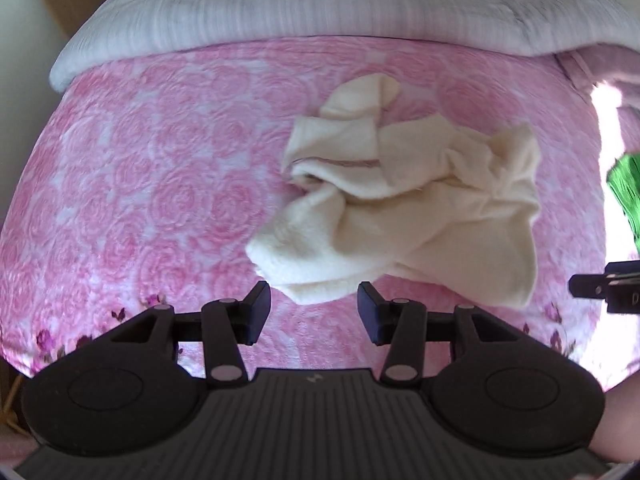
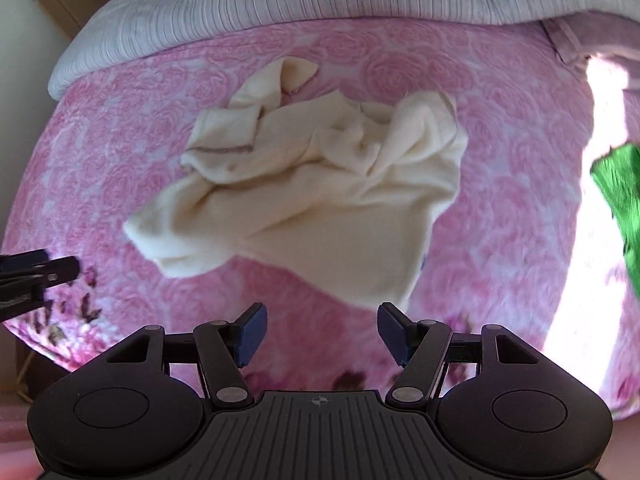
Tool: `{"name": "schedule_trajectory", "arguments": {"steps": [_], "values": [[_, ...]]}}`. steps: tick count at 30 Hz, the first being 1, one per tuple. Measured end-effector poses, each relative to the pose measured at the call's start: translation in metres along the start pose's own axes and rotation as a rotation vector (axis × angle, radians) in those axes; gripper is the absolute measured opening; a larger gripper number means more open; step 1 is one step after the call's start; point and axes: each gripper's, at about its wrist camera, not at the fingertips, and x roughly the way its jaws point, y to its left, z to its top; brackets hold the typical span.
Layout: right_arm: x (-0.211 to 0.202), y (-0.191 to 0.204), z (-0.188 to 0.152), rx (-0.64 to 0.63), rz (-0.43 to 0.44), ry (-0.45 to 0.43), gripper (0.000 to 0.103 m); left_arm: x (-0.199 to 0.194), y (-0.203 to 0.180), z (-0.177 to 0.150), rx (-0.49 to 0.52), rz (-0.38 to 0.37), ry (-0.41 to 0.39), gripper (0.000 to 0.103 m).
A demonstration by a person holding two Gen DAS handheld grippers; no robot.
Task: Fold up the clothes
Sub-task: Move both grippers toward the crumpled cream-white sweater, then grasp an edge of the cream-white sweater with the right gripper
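- Left wrist view: your left gripper (image 1: 314, 312) hangs over the pink rose-patterned bedspread (image 1: 140, 200) with its jaws moderately apart and nothing between them.
- The cream garment (image 1: 400, 208) lies crumpled on the bedspread, right of centre, just beyond your fingertips; its nearest rounded end sits close above the gap in the jaws.
- Its long axis is hard to call because the cloth is bunched, but the mass runs roughly from lower left to upper right.
- Right wrist view: your right gripper (image 2: 322, 334) stands a little wider, also empty, with the garment's lower hem just ahead of its right finger.
- A grey ribbed quilt (image 2: 280, 4) lies across the far side of the bed.
- Something green (image 2: 620, 200) shows at the right edge, blurred.
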Motion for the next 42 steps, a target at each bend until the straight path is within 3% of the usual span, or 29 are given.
{"name": "schedule_trajectory", "arguments": {"steps": [6, 12, 16, 22, 26, 31, 34, 36, 37, 42], "values": [[0.018, -0.008, 0.027, -0.017, 0.002, 0.004, 0.065, 0.017, 0.024, 0.010, -0.052, 0.000, 0.020, 0.044], [0.051, 0.010, 0.040, -0.005, 0.017, 0.029, 0.065, 0.051, 0.052, 0.028, -0.023, -0.042, 0.044, 0.044], [0.080, 0.023, 0.048, 0.106, 0.023, 0.052, 0.065, 0.081, 0.076, 0.047, 0.020, -0.084, 0.067, 0.044], [0.117, 0.023, 0.055, 0.569, 0.180, -0.017, 0.065, 0.113, 0.116, 0.076, 0.067, -0.122, 0.058, 0.044], [0.147, 0.021, 0.063, 0.871, 0.234, -0.075, 0.065, 0.132, 0.136, 0.094, 0.092, -0.136, 0.061, 0.044], [0.185, 0.019, 0.077, 1.033, 0.199, -0.116, 0.063, 0.149, 0.148, 0.109, 0.103, -0.145, 0.065, 0.044], [0.212, 0.023, 0.083, 1.053, 0.186, -0.092, 0.056, 0.155, 0.152, 0.113, 0.092, -0.150, 0.067, 0.044], [0.227, 0.023, 0.085, 1.060, 0.205, -0.070, 0.019, 0.157, 0.155, 0.115, 0.081, -0.153, 0.072, 0.044], [0.232, 0.024, 0.085, 1.057, 0.219, -0.062, 0.008, 0.157, 0.155, 0.116, 0.078, -0.156, 0.072, 0.044], [0.188, 0.021, 0.074, 0.852, 0.246, -0.070, 0.004, 0.157, 0.149, 0.121, 0.079, -0.164, 0.067, 0.044]]}}
